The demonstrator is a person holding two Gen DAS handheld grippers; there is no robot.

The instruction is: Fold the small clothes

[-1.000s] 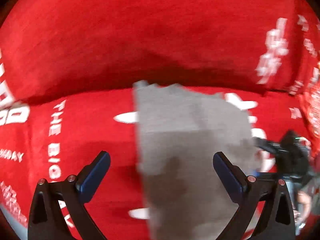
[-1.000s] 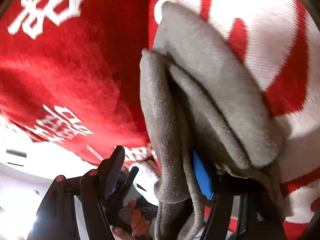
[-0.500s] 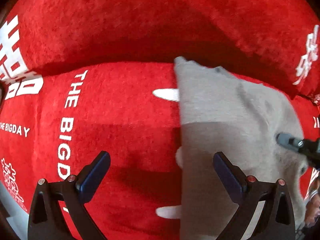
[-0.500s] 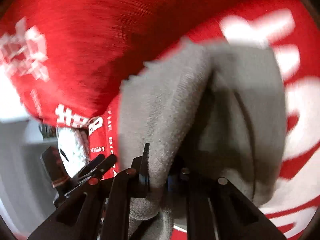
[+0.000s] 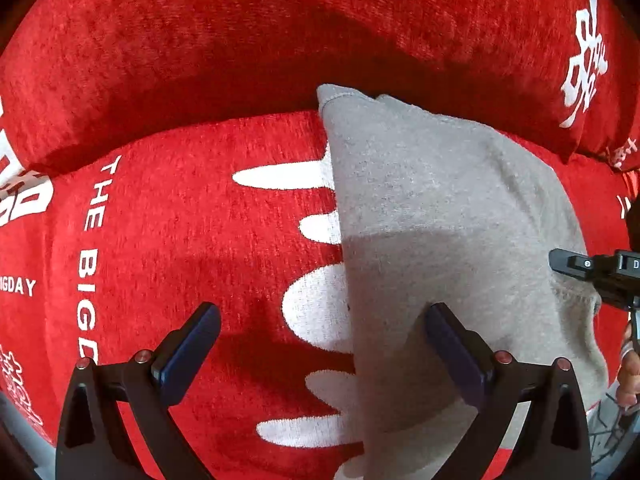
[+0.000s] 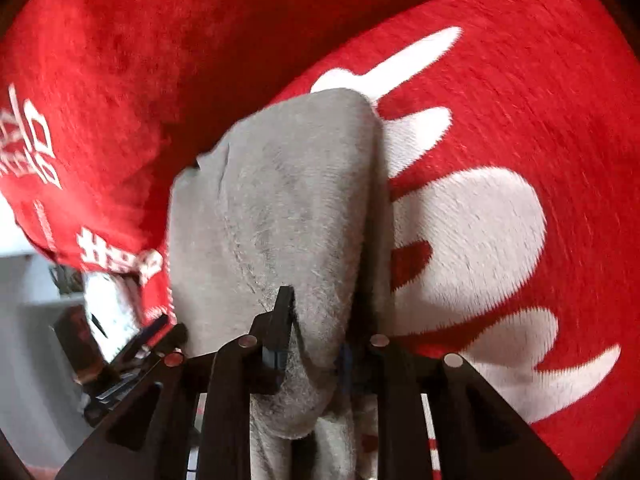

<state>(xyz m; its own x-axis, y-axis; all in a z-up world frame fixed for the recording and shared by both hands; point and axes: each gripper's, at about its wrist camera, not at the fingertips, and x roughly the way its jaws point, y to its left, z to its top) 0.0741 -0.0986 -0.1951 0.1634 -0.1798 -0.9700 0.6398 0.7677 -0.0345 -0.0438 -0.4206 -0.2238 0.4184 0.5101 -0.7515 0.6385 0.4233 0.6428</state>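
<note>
My left gripper (image 5: 320, 344) hangs with jaws spread wide and nothing between them over the red blanket (image 5: 180, 240). The grey garment (image 5: 432, 216) lies folded on it; my right gripper (image 6: 312, 336), jaws just easing apart, pinches its fold.

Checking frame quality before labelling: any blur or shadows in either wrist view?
Left wrist view: sharp, strong fisheye bend; a shadow covers the lower half of the grey garment and the red blanket by the left gripper. Right wrist view: motion-smeared, worst at the right edge; the right gripper pinches the garment.
</note>
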